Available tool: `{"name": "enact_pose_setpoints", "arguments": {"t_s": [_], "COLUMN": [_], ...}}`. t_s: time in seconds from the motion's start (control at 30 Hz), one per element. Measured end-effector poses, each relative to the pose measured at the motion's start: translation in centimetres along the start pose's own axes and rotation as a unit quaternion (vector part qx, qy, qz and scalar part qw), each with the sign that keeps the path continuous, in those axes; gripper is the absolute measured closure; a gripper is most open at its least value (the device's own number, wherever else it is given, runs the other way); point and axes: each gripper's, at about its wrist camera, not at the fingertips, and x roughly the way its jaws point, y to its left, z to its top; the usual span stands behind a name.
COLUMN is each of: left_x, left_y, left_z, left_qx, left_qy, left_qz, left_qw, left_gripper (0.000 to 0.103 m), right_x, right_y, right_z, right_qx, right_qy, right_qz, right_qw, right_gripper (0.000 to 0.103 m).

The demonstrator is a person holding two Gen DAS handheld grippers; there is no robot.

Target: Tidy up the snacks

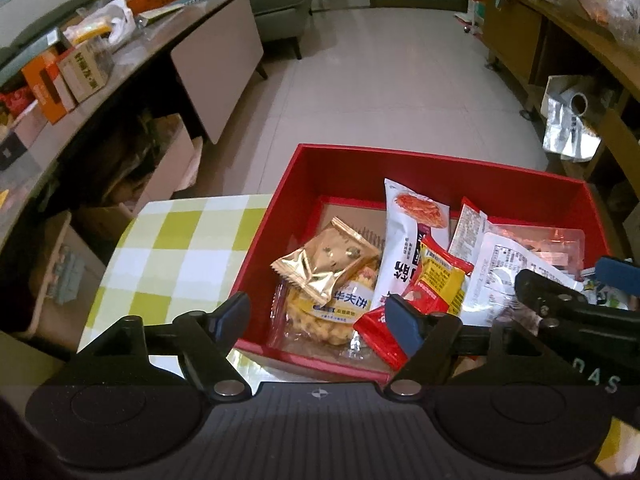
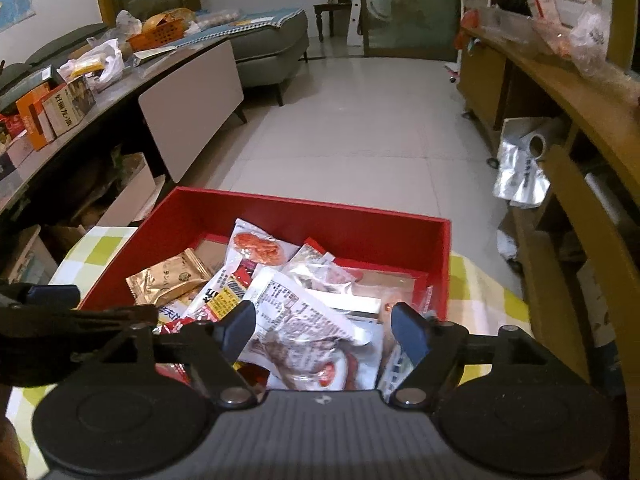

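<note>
Now both are hovering released over the red box (image 1: 400, 164) on the checked counter (image 1: 180, 248): left hand-held gripper (image 1: 320, 312) above the gold packet (image 1: 324, 264), right hand-held gripper (image 2: 324, 328) above a white packet (image 2: 296, 312), gripping nothing.

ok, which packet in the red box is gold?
The gold foil packet at the box's left side, lying on the yellow waffle-snack pack; the others are white, red or yellow.

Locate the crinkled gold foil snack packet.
The gold foil packet lies in the red box's left part, atop a yellow waffle packet, left of the tall white pouch.
</note>
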Motion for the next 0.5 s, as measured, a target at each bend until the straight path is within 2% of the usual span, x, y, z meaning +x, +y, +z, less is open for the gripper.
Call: {"name": "enact_pose_setpoints", "arguments": {"t_s": [0.07,0.13,0.23,0.5], "left_x": [-0.6,-1.5,-2.7,-5.8], "left_y": [0.6,1.4,2.1,3.2], "left_z": [-0.1,-0.4,-1.1,-4.5], "left_qx": [-0.007,-0.015,-0.024,-0.020], "left_qy": [-0.001,-0.004,-0.004,-0.005], "left_qz": [-0.007,-0.019,-0.039,-0.052], "left_qw": [1.0000,0.9997,0.9989,0.9984], "left_gripper": [0.022,0.015,0.015,0.013], "right_x": [-1.1,-2.4,-4.0,-7.8], "right_y": [0.0,0.2,0.7,2.7], "right_z": [-0.1,-0.2,-0.7,-4.0], "right_qx": [0.001,0.006,0.012,0.005], "right_qy": [-0.003,-0.006,-0.007,0.003], "right_qz": [-0.002,0.000,0.001,-0.009], "right_qw": [1.000,1.000,1.000,1.000], "right_gripper": [0.019,0.017,0.015,0.015]}}
